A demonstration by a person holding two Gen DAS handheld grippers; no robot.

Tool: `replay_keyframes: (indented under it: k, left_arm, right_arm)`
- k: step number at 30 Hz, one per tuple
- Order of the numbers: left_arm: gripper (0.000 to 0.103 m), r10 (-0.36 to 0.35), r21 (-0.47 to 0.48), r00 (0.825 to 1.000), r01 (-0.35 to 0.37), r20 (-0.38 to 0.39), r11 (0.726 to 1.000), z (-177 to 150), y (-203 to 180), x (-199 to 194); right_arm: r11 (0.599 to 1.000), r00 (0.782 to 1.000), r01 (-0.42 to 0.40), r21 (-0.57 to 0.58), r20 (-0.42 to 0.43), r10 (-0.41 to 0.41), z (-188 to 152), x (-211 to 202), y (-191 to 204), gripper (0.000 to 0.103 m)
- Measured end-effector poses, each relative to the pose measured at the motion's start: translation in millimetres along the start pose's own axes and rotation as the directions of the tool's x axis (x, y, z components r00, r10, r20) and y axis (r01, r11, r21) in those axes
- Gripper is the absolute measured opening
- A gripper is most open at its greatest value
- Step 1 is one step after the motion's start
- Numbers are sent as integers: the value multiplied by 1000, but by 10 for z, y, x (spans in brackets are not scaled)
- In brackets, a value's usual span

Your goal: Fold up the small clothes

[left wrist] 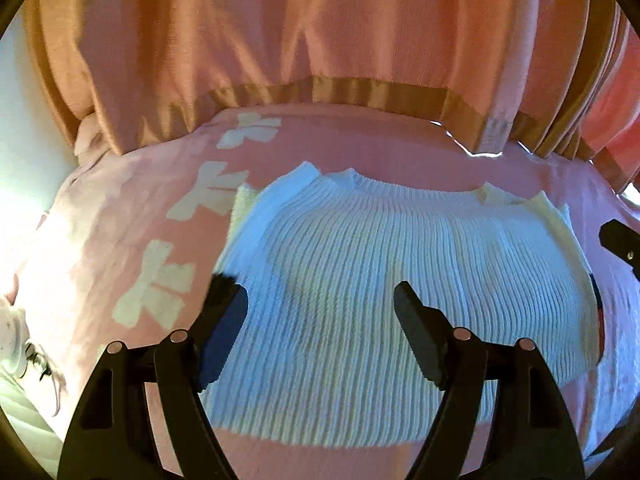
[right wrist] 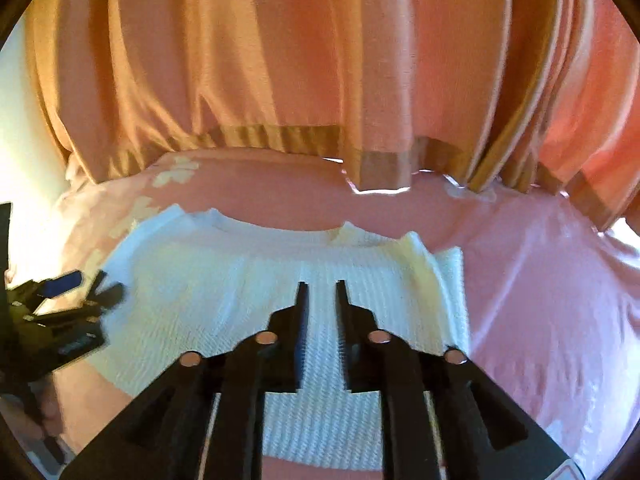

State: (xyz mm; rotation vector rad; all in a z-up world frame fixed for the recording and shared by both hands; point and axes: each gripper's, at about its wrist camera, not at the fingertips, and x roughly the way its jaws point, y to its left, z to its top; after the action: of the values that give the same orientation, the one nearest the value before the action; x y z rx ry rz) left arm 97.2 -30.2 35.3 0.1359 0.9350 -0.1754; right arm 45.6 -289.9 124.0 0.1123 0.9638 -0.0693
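A white ribbed knit sweater lay flat on the pink bedspread, apparently part-folded with further folds remaining; the left gripper hovered wide open and the right gripper slightly parted, neither grasping anything.

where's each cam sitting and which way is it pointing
Left wrist: rides the left gripper, angled down at the white ribbed top on the pink cover; its wide-open fingers show, the right gripper at the edge.
Right wrist: rides the right gripper, same downward aim; its narrow-gapped fingers show, empty.
Shared: top, cover, orange curtain.
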Motion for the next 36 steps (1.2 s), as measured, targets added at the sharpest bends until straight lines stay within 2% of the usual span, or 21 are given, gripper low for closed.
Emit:
replay_keyframes:
  k: [3, 5, 8, 11, 14, 22, 28, 30, 32, 34, 36]
  left_arm:
    - [78, 33, 8, 998, -34, 44, 999, -55, 18, -139]
    - [91, 82, 27, 993, -84, 86, 996, -125, 29, -200]
    - [91, 130, 26, 986, -133, 100, 991, -269, 125, -219]
    - [91, 82, -48, 996, -80, 38, 996, -365, 346, -131]
    - [91, 74, -86, 997, -72, 15, 994, -442, 470, -88]
    - [91, 79, -58, 997, -78, 13, 995, -579, 368, -121]
    - [91, 71, -82, 997, -70, 8, 994, -560, 302, -111]
    - [91, 60, -125, 998, -58, 14, 990, -514, 349, -115]
    - [93, 6, -201, 1000, -7, -7, 980, -464, 458, -70]
    - [93, -61, -284, 997, 46, -42, 958, -442, 561, 18]
    - [93, -120, -391, 989, 76, -89, 917, -457, 711, 159]
  right_arm:
    - [998, 1000, -12, 63, -25, 14, -157, -16, -135, 18]
    - [994, 999, -12, 106, -51, 17, -272, 14, -221, 23]
    - [993, 997, 10, 118, -75, -2, -390, 47, -273, 23]
    - [995, 995, 52, 89, -85, -45, -446, 93, -300, 23]
    - [993, 993, 58, 103, -108, -47, -491, 150, -337, 23]
    - [991, 991, 71, 112, -117, -57, -571, 146, -313, 26]
    - [993, 991, 67, 101, -123, -54, -579, 156, -282, 27]
    - [993, 991, 63, 95, -124, -51, -581, 168, -232, 29]
    - [994, 991, 65, 82, -121, -55, -576, 185, -186, 30]
    - [995, 991, 67, 70, -120, -58, -571, 207, -127, 30]
    - [996, 991, 55, 66, -124, -46, -560, 243, -56, 30]
